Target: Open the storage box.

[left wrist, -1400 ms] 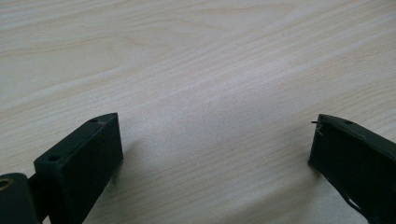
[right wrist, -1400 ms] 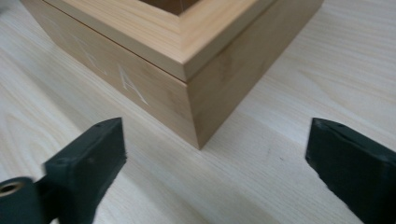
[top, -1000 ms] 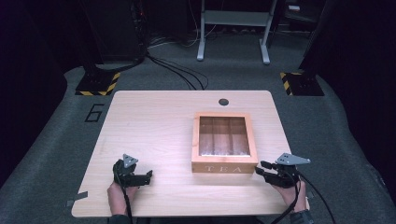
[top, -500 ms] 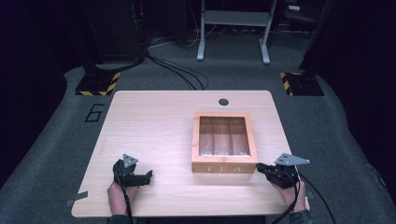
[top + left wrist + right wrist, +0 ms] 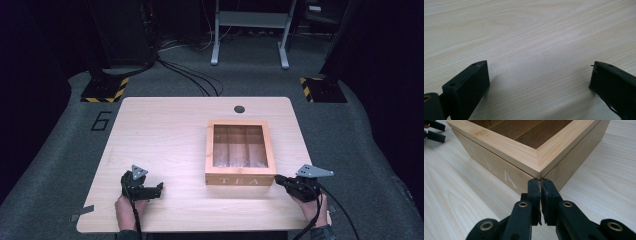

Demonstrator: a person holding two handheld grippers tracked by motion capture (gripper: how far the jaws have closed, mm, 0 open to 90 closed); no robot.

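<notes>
A wooden tea box (image 5: 240, 154) with a glass-paned lid and "TEA" on its front stands right of the table's centre. My right gripper (image 5: 278, 179) is shut, its tips touching the box's near right corner (image 5: 539, 175) just under the lid's edge. Nothing is between its jaws. My left gripper (image 5: 159, 189) rests near the table's front left, well apart from the box. In the left gripper view its jaws stand wide open over bare wood (image 5: 539, 75), with nothing between them.
The light wooden table (image 5: 165, 130) has a round black cable hole (image 5: 239, 108) near its far edge. Dark carpet surrounds it, with cables and hazard-striped bases (image 5: 104, 91) beyond. A metal stand (image 5: 248, 30) is at the back.
My right gripper has moved left to the box's near right corner. The left gripper has stayed where it was.
</notes>
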